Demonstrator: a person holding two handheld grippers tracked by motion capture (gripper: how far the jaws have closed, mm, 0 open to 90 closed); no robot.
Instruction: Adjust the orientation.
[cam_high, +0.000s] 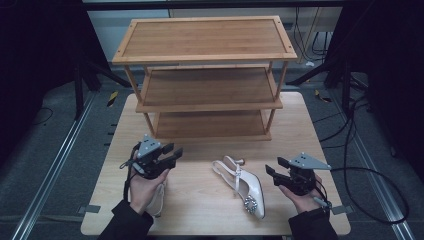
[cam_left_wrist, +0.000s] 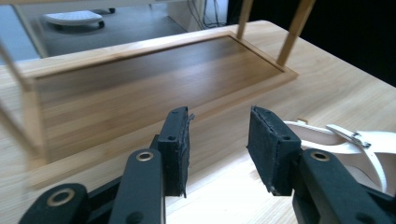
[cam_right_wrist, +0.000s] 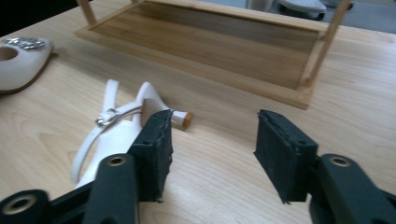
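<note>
Both hands rest low near the table's front edge: left gripper and right gripper gape empty, flanking a white slingback heel.

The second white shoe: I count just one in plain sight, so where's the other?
In the high view, the second white shoe lies near the table's front edge, partly hidden under the left hand, left of the shoe lying on its side.

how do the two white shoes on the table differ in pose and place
The middle shoe lies in the open between the two grippers, on its side, slingback strap and heel pointing toward the wooden rack. The other shoe sits by the left hand, partly hidden behind it, so its pose is unclear. Both are white with a jewelled toe.
</note>
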